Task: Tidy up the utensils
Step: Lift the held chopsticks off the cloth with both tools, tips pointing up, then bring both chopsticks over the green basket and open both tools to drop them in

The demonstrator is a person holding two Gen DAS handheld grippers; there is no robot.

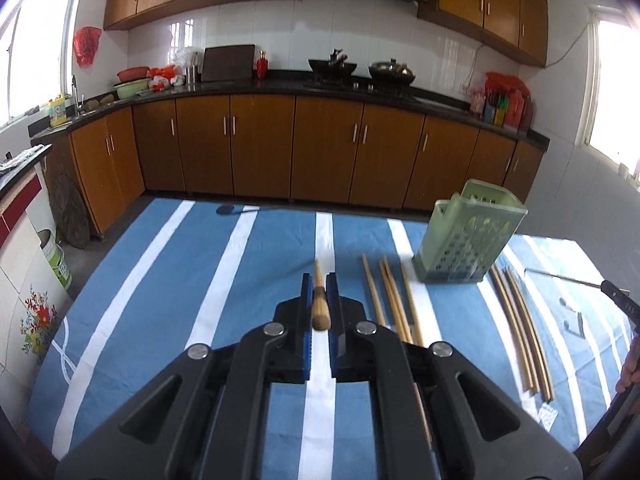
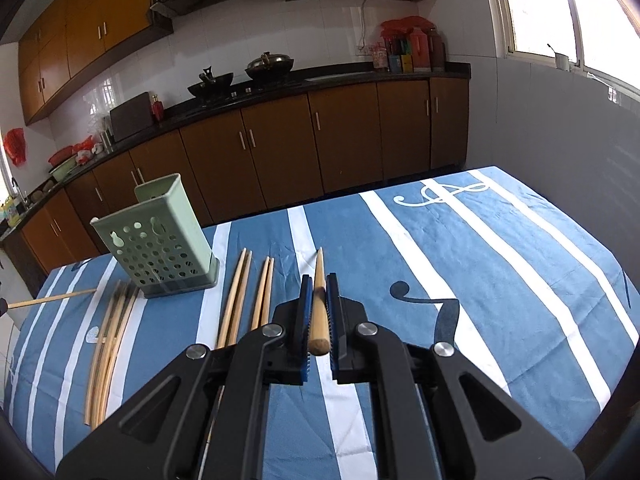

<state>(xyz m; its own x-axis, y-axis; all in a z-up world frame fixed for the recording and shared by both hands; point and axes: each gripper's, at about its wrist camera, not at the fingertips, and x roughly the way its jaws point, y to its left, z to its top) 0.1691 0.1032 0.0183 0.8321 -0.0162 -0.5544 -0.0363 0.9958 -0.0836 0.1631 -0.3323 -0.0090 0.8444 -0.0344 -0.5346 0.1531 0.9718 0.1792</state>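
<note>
While we look forward along both pairs of tongs, each one is closed tight on a single wooden chopstick. Our left gripper clamps a pale round bamboo chopstick between its blue ribbed pads, the thick butt end toward the camera and the tip pointing away over a white stripe. Our right gripper clamps a second tapered bamboo chopstick the same way, its narrow tip reaching forward beyond the pads.

Below both grippers lies a blue tablecloth with white stripes and musical-note motifs, covering the table.

On the cloth stands a pale green perforated plastic utensil holder, upright on its darker base. In the left view it sits ahead and to the right of our left gripper; in the right view the same holder sits ahead and to the left of our right gripper.

More loose bamboo chopsticks lie flat on the cloth. One group rests between our left gripper and the holder's base. Another bundle lies on the holder's far side.

Behind the table runs a kitchen counter with brown wooden cabinets, and two dark woks sit on the stove.
</note>
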